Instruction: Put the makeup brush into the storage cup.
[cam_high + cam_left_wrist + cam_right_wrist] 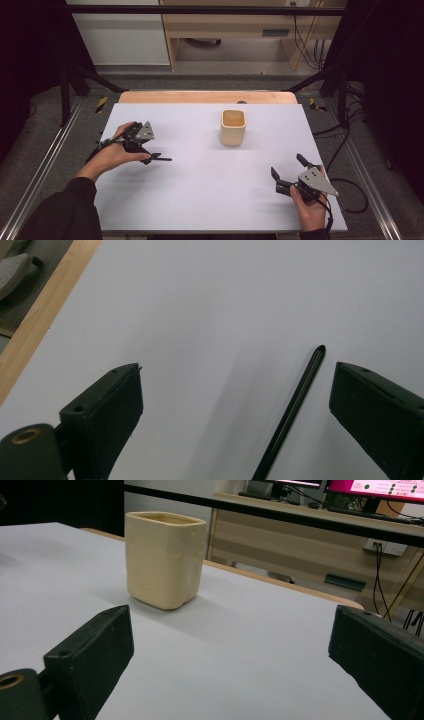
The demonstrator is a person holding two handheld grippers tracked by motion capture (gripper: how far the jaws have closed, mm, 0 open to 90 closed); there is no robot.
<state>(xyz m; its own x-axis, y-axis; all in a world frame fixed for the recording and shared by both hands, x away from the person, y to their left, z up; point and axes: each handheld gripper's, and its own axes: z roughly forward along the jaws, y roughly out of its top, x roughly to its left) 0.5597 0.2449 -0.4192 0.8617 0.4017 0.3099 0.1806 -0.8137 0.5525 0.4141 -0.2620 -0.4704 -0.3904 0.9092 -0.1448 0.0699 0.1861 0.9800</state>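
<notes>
Between the jaws: left gripper [150,152] stands spread wide, with a thin black rod [292,412] lying flat on the white table [200,200] between them, nearer one jaw; no contact visible.
Rod in high view: rod [161,159] pokes out just past the left gripper's tips, pointing toward table centre.
Likely reason: jaws straddle the rod, probably lined up for a pinch along its length.
Ahead of right gripper: right gripper [287,175] spread, empty, low over the table; beige cup [165,557] upright, well apart, slightly off its midline.
Cup in high view: cup [233,127] mouth up, far side of table from both grippers.
Judgement: cup looks like the receptacle for the rod; grasp not yet made.
</notes>
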